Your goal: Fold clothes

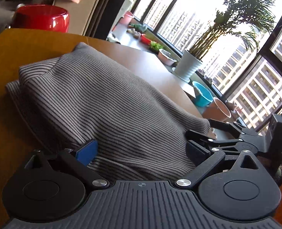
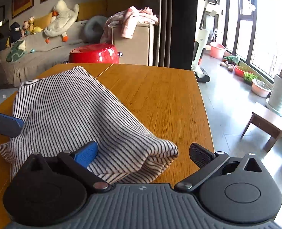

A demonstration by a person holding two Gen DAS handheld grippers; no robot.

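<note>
A striped grey-and-white garment (image 1: 102, 103) lies folded in layers on the wooden table (image 1: 5, 61). My left gripper (image 1: 141, 149) is open, its jaws wide apart, with the near cloth edge bulging between the blue pads (image 1: 87, 151). In the right wrist view the same garment (image 2: 79, 114) rises toward me. My right gripper (image 2: 142, 153) is open, its left pad (image 2: 86, 153) against the folded edge, its right pad clear of the cloth. The left gripper's blue finger (image 2: 7, 123) shows at the garment's left side.
A red stool (image 2: 94, 53) stands beyond the table's far edge, with a sofa (image 2: 45, 47) behind it. The table's right edge (image 2: 203, 105) drops to a tiled floor with a small wooden stool (image 2: 264, 124), basins and a potted plant (image 1: 190, 64) by the windows.
</note>
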